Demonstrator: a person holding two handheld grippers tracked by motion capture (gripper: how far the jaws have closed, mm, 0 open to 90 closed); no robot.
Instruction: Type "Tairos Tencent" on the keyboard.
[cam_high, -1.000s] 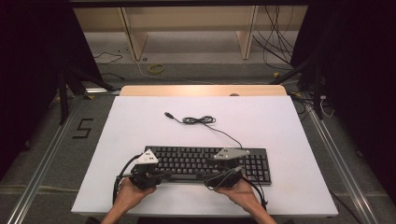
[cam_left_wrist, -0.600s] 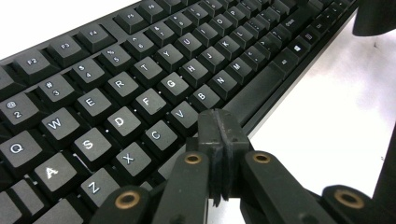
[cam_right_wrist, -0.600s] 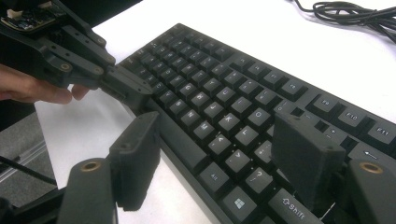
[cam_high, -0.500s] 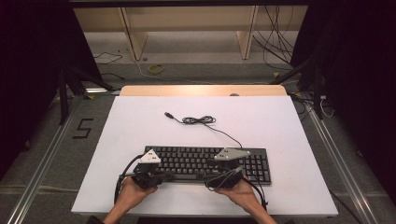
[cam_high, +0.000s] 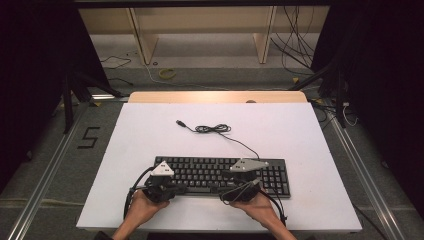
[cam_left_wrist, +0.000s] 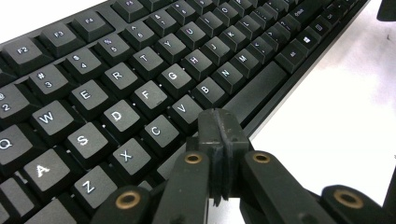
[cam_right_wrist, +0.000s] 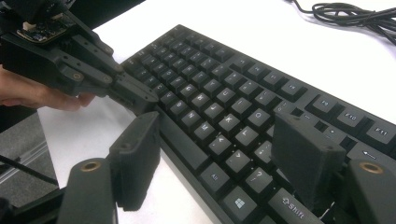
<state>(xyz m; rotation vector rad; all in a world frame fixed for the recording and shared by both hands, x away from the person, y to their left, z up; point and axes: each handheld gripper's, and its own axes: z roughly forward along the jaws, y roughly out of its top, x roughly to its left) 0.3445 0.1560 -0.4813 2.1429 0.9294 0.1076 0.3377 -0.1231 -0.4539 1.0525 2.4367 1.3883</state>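
Resting flat on the white worktop (cam_high: 150, 130), the black full-size computer keyboard (cam_high: 210, 169) lies near the person's edge, a little right of centre, its long side running left to right so that both hands can reach it. Its thin black cable (cam_high: 212, 129) trails off toward the far side and ends in a loose coil with the plug lying free, so the keyboard looks unplugged.

The left tool (cam_left_wrist: 218, 123) has its two black jaws pressed together with nothing between them, the joined tip poised at the near edge of the keyboard by the left end of the space bar, just below the C and V keys. Closed like this it probably serves as a single blunt finger for pressing a key (whether it touches the bar cannot be told).

The right tool (cam_right_wrist: 217, 161) is spread wide and empty, one jaw over the bare worktop in front of the keyboard and the other above the keys near Shift. That straddle suggests it is set to pinch the near edge and steady the keyboard.
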